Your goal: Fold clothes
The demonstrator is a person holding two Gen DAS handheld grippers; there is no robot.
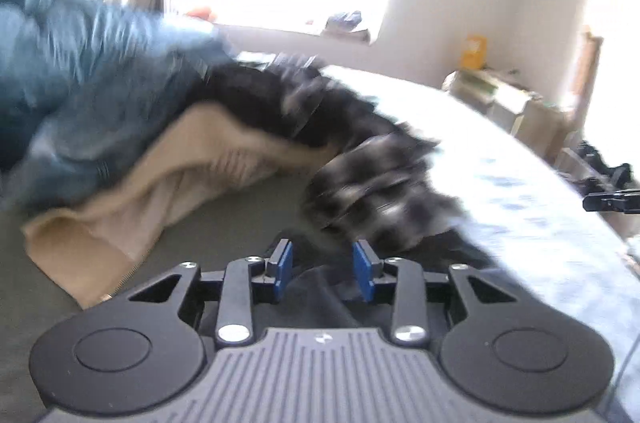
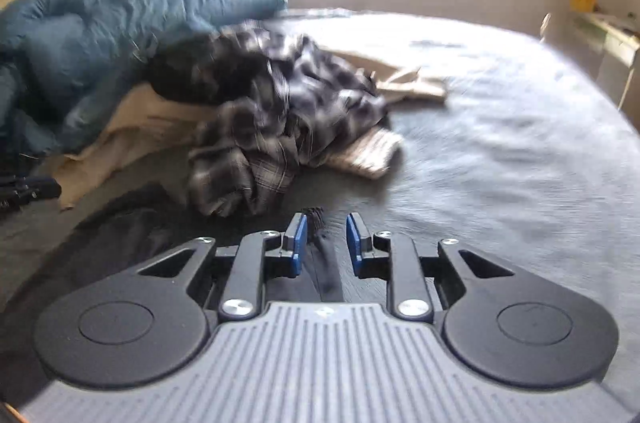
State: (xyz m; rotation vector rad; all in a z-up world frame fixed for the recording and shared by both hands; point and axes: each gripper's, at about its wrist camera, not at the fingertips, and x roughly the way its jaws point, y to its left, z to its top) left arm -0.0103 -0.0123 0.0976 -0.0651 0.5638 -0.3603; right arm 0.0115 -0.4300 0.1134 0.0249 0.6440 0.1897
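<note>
A crumpled black-and-grey plaid shirt [image 1: 380, 179] [image 2: 276, 127] lies on the bed, on top of a beige garment [image 1: 160, 191] [image 2: 132, 139]. A dark garment [image 1: 320, 295] [image 2: 132, 223] is spread on the bed just under both grippers. My left gripper [image 1: 324, 269] hovers close in front of the plaid shirt, jaws apart, with dark cloth beneath the gap and touching neither pad. My right gripper [image 2: 326, 243] also has its jaws apart. A narrow strip of dark cloth [image 2: 326, 263] runs up through its gap beside the left pad, and the right pad is clear of it.
A blue quilt [image 1: 80, 71] [image 2: 100, 31] is piled at the left behind the clothes. The grey bedsheet [image 2: 500, 143] stretches off to the right. Shelves with clutter [image 1: 512, 99] stand by the far wall under a bright window. Both views are motion-blurred.
</note>
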